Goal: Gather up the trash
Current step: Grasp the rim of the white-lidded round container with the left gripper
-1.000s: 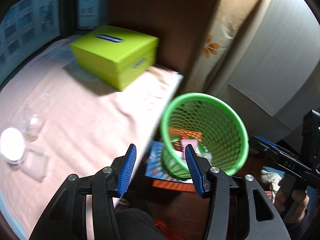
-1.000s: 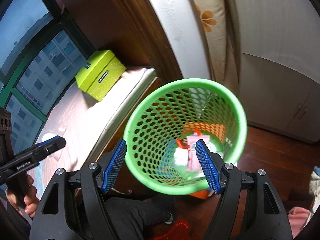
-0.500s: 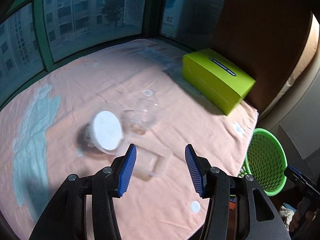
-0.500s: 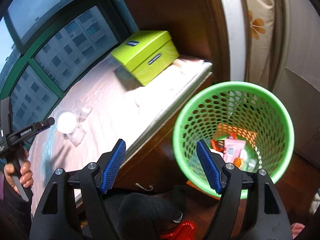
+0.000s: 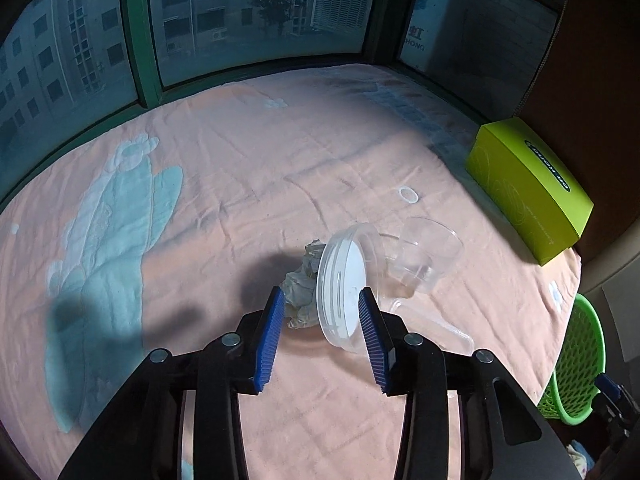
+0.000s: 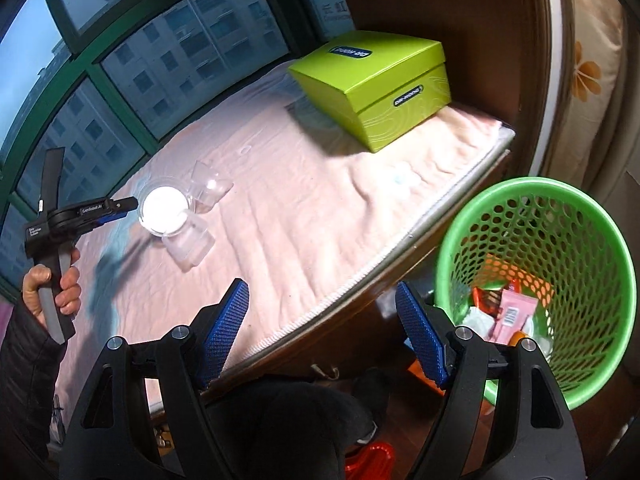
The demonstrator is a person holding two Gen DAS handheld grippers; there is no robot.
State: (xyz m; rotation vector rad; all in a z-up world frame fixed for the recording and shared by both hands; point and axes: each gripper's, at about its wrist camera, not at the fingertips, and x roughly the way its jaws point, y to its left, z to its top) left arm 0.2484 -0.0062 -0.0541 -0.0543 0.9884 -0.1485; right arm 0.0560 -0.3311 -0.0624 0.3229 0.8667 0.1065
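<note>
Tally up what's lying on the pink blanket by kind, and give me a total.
Clear plastic containers: 3, a round white-lidded tub, a round cup, a rectangular tub
Crumpled paper wads: 1
Green boxes: 1
Total: 5

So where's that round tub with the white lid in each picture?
Left wrist view: the round tub with the white lid lies on its side at centre, just ahead of the blue pads.
Right wrist view: the tub is at middle left on the pink blanket.
Shared landmark: the lime-green box.
</note>
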